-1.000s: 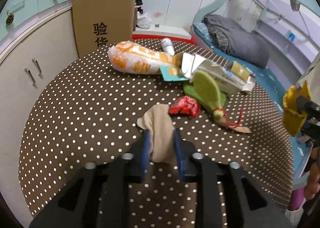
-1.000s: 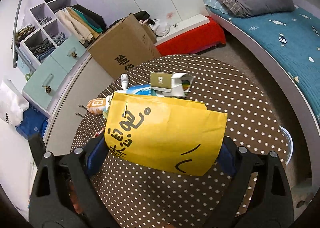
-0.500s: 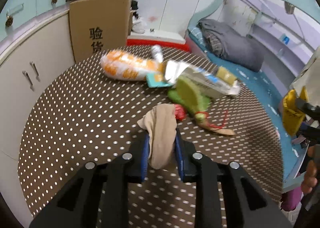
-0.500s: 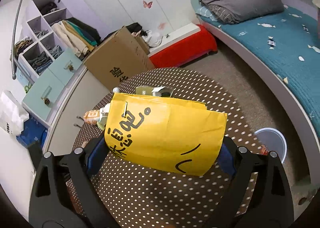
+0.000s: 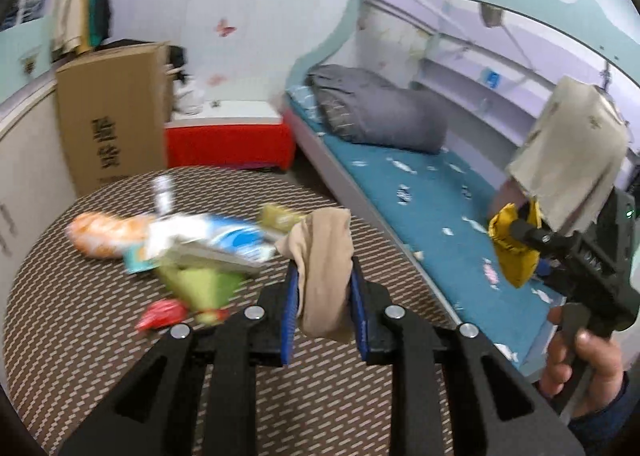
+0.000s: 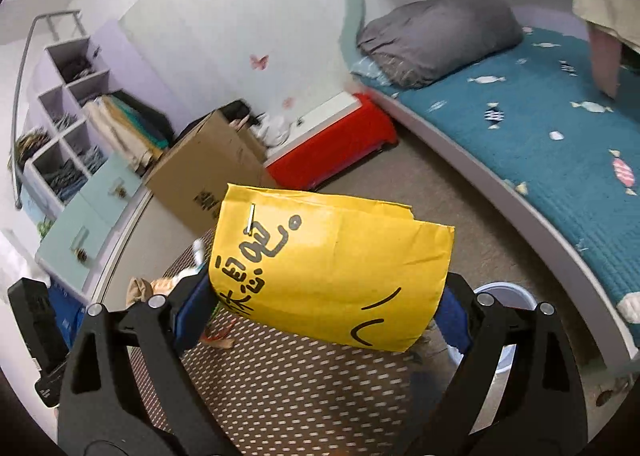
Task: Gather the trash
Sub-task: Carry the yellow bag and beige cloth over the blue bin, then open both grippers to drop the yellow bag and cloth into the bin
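Left gripper (image 5: pixel 324 292) fingers pinch limp beige stocking (image 5: pixel 322 260); right gripper (image 6: pixel 324 312) fingers clamp yellow paper bag (image 6: pixel 328 272). Risks: stocking slipping onto dotted tabletop (image 5: pixel 80 316); bag missing round bin (image 6: pixel 508 292).

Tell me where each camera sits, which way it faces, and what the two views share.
Left wrist: on the left hand-held gripper, looking along its fingers, shut on a beige stocking, over the dotted round table toward the bed; the person's right hand and right hand-held gripper show.
Right wrist: on the right hand-held gripper, looking down past its yellow paper bag at the table, floor and a pale blue bin.
Shared: table, cardboard box, red box, bed, grey duvet.
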`<state>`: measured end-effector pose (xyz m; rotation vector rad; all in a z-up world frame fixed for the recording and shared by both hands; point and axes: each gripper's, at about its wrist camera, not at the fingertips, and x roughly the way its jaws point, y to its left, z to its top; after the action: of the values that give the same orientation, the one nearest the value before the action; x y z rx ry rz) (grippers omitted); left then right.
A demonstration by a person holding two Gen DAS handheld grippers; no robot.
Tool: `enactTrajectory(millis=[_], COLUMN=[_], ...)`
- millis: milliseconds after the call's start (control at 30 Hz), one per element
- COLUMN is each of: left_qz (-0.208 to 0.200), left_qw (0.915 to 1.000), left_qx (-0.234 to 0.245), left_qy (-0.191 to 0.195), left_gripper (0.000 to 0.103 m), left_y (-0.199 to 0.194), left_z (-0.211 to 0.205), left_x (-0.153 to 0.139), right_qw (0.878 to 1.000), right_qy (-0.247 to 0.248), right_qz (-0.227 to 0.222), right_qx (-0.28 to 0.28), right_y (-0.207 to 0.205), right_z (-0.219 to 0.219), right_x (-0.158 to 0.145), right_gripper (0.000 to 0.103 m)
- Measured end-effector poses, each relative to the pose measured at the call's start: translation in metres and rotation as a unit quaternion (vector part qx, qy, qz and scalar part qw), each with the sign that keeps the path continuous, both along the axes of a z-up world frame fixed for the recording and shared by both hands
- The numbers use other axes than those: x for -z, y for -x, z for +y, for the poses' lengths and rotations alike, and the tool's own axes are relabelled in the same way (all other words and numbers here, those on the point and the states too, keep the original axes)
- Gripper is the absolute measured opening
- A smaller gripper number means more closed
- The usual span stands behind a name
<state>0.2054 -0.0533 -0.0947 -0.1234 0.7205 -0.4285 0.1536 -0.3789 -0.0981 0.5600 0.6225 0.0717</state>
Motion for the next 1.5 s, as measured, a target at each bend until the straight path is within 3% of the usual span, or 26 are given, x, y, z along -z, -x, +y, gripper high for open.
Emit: enactTrajectory(millis=[167,300,667,833,1033,1333,1433,1500], left_qz=[0.001,0.007,0.041,0.056,0.077,0.118,0.141,0.152], left_qw=[0.9989,0.9974,0.9908,0.9862,0.9804,0.9637,0.9564,0.9558], left_qx=[0.045,0.072,0.127,0.151,0.174,0.227,0.238,0.230], left_qy=[0.009,0.006,-0.021,-0.039,-0.052,-0.076,-0.094,-0.103], left_gripper=[0.023,0.023,0.023,0.023,0.023,0.023,0.034,0.089], left_y=[-0.015,-0.023,-0.040,-0.049,-0.058,-0.064,-0.070,-0.076], left_z=[-0.053,-0.091,-0.167,-0.198,-0.231,-0.298,-0.315,-0.321], left_x=[-0.002,0.004,0.034,0.050,0.070,0.105,0.120,0.128], right_qw=[0.998,0.994,0.963,0.953,0.955,0.964,0.966,0.966], right_qy=[-0.009,-0.018,-0.080,-0.096,-0.115,-0.103,-0.102,-0.101], right_qz=[0.028,0.066,0.226,0.261,0.230,0.144,0.120,0.110], right_qx=[0.055,0.083,0.120,0.117,0.145,0.197,0.205,0.211], right_y=[0.004,-0.005,-0.057,-0.063,-0.046,-0.001,0.012,0.019], right_z=[-0.049,-0.081,-0.131,-0.145,-0.162,-0.189,-0.195,-0.198], right_x=[0.018,0.049,0.205,0.249,0.241,0.172,0.152,0.145], right_gripper=[0.089,0.089,0.091,0.096,0.097,0.097,0.097,0.097])
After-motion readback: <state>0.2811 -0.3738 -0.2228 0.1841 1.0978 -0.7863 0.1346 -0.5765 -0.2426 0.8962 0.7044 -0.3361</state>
